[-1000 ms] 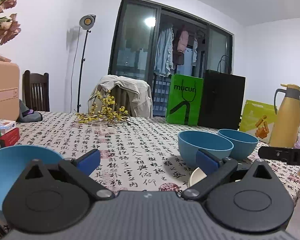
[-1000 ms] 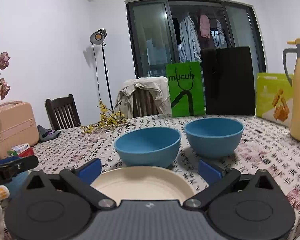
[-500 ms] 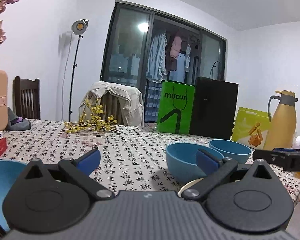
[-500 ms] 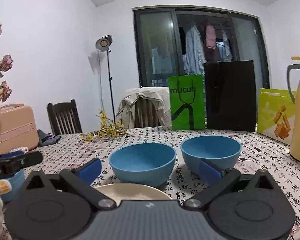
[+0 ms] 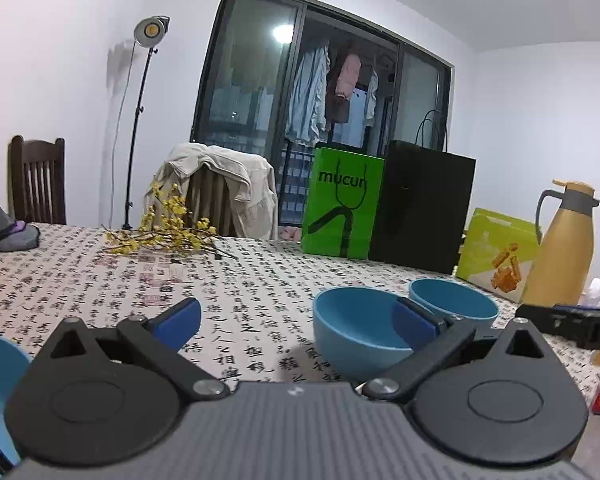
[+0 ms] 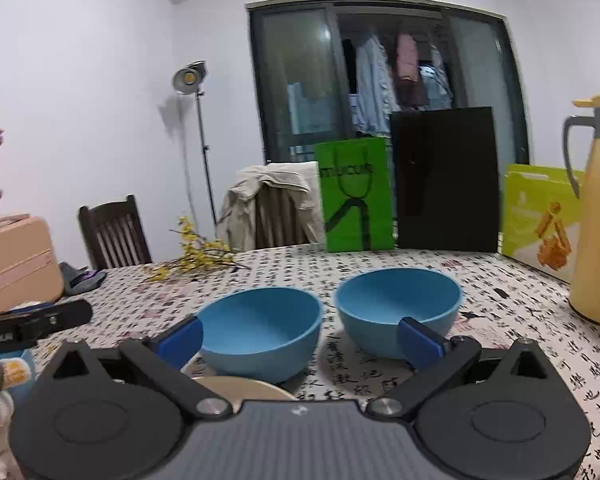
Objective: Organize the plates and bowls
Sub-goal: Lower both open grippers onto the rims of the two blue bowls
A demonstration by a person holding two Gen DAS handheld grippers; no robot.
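On the calligraphy-print bench (image 6: 520,344) ahead of my right tool (image 6: 300,338), spread and empty, two blue bowls (image 6: 260,328) (image 6: 398,304) sit just beside each other behind a cream plate (image 6: 240,386), while my left tool (image 5: 296,320) hangs equally spread.

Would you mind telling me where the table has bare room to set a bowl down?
Open tablecloth lies between the yellow flower sprig and the two blue bowls. It is crowded around those bowls, the cream plate and the bags behind.
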